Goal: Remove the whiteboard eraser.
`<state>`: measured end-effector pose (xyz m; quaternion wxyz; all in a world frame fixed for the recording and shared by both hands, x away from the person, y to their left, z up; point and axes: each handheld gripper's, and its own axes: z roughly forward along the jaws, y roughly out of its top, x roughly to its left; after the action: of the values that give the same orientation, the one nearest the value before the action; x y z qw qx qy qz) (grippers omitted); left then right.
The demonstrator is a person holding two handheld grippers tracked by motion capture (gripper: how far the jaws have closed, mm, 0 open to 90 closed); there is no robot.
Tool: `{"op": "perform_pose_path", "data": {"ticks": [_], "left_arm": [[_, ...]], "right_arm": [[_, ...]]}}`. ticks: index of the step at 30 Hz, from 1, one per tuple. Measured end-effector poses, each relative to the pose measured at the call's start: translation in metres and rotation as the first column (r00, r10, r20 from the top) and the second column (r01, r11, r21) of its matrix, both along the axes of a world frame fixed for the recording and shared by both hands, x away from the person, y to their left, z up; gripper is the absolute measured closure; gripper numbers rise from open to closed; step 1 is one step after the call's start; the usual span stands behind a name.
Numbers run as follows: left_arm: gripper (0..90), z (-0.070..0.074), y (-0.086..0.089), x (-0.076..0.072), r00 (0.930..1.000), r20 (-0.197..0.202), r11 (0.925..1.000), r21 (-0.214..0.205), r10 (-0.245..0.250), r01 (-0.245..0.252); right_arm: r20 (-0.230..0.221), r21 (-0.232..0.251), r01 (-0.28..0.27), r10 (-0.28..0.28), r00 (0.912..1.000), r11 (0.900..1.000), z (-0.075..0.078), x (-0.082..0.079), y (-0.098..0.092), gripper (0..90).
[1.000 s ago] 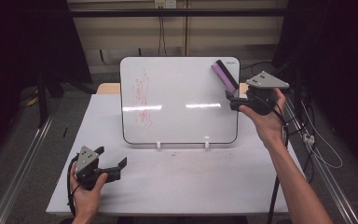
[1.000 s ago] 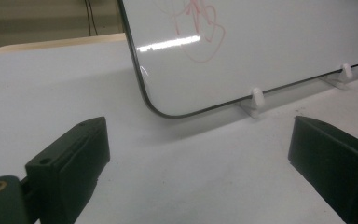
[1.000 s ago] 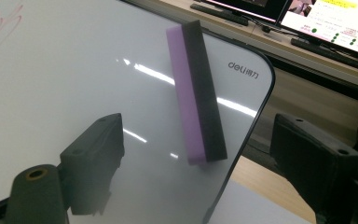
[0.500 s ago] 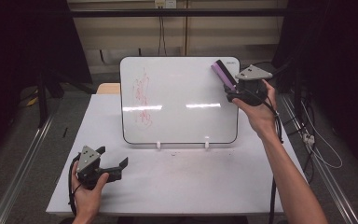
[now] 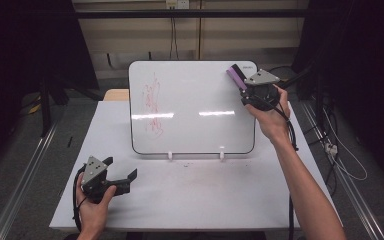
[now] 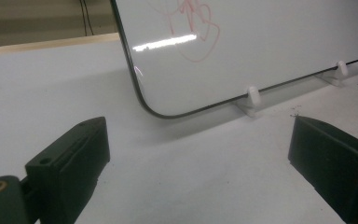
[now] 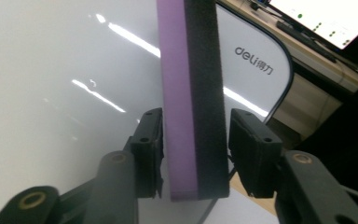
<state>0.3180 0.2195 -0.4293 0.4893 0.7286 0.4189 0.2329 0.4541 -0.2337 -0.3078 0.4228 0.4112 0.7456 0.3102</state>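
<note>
Right gripper (image 5: 244,89) shifted leftward, jaws just closing around purple-and-black eraser (image 7: 193,98), left pad touching, against whiteboard (image 5: 190,107)

A whiteboard (image 5: 195,107) is propped on two small feet (image 5: 169,155) at the far middle of the table (image 5: 220,200), leaning back, with a scribble (image 5: 152,102) placed on its left half. An eraser (image 5: 236,77) is set against the board's far right corner, with the right gripper (image 5: 247,92) placed around its near end. The left gripper (image 5: 122,172) is held over the near left part of the table, well apart from the board and in front of its left edge.
</note>
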Motion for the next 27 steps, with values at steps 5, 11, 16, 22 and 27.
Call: {"op": "perform_pose_path", "data": {"ticks": [5,11,16,22,27], "left_arm": [[5.0,-0.0001,-0.0001,0.0,1.0,0.0,1.0,0.0,-0.001,0.001],[5.0,0.0002,-0.001,0.0009,1.0,0.0,1.0,-0.001,0.007,-0.007],[5.0,0.0001,-0.0044,0.0012,0.9999,-0.002,0.9999,0.006,-0.011,0.011],[5.0,-0.0001,-0.0044,0.002,0.9999,-0.01,1.0,0.001,-0.008,0.008],[5.0,0.0001,-0.0034,0.0011,0.9999,-0.013,0.9999,0.006,-0.011,0.011]], "right_arm": [[-0.004,-0.018,-0.002,0.002,1.0,0.9998,-0.002,0.0011,0.0018,63.2],[-0.005,-0.017,-0.004,0.004,1.0,0.9999,-0.0013,-0.0001,0.0018,64.1],[0.005,-0.003,-0.003,0.003,1.0,1.0,-0.0027,-0.0007,0.0012,64.3],[0.006,-0.004,-0.004,0.004,1.0,1.0,-0.002,-0.0025,0.0014,64.5],[0.02,-0.006,-0.011,0.011,0.9997,0.9999,-0.002,-0.0049,0.0001,64.6]]}}
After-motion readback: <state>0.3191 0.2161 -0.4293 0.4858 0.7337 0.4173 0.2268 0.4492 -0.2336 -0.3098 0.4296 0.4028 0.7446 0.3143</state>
